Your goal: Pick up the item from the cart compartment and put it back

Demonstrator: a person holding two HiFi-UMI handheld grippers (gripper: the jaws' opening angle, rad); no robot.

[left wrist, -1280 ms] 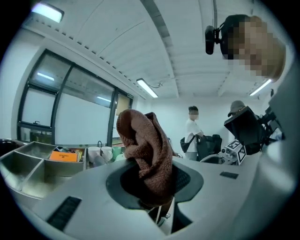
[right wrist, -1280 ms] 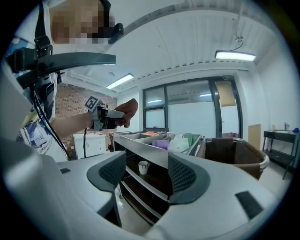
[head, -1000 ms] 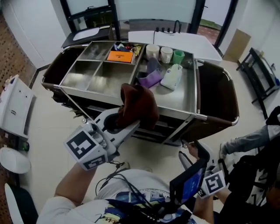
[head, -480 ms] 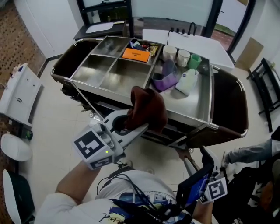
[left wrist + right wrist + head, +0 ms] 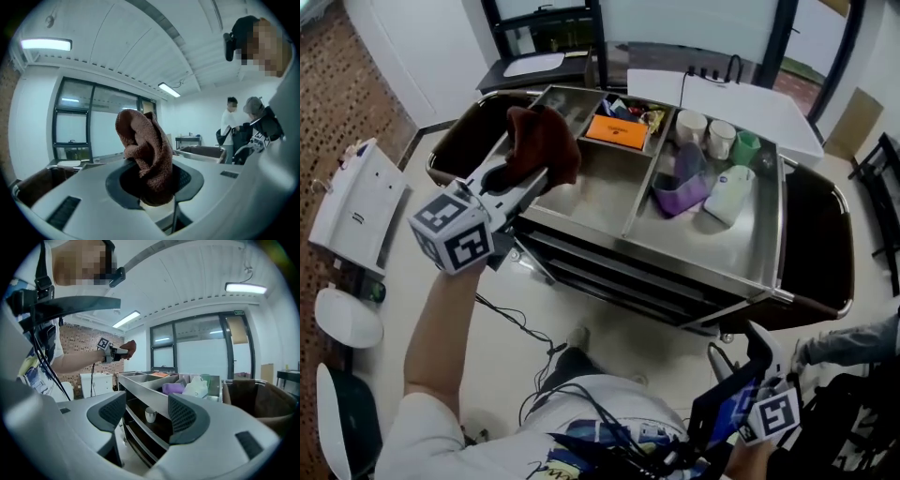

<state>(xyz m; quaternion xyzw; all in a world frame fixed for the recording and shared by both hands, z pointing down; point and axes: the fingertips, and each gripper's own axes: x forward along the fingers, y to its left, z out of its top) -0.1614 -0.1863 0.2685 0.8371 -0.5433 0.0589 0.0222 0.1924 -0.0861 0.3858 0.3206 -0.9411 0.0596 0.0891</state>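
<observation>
A brown cloth [image 5: 544,139] hangs bunched from my left gripper [image 5: 521,178], which is shut on it. The gripper holds it raised over the left end of the steel cart top [image 5: 712,246], above the front left compartment [image 5: 602,187]. In the left gripper view the brown cloth [image 5: 146,152] sticks up from between the pads of the left gripper [image 5: 151,190]. My right gripper [image 5: 738,364] stays low at the bottom right, clear of the cart. In its own view the right gripper [image 5: 147,416] is open with nothing between its fingers.
The back compartment holds an orange packet [image 5: 619,131]. The right section carries two white cups [image 5: 691,125], a green cup [image 5: 746,147], a purple item [image 5: 680,192] and a white bottle [image 5: 729,192]. Dark bags [image 5: 816,244] hang at both cart ends. A white unit [image 5: 352,206] stands on the floor at left.
My left gripper has carried the brown cloth from in front of the cart's front edge up and left, over the cart's left compartments. The right gripper has stayed low and open.
</observation>
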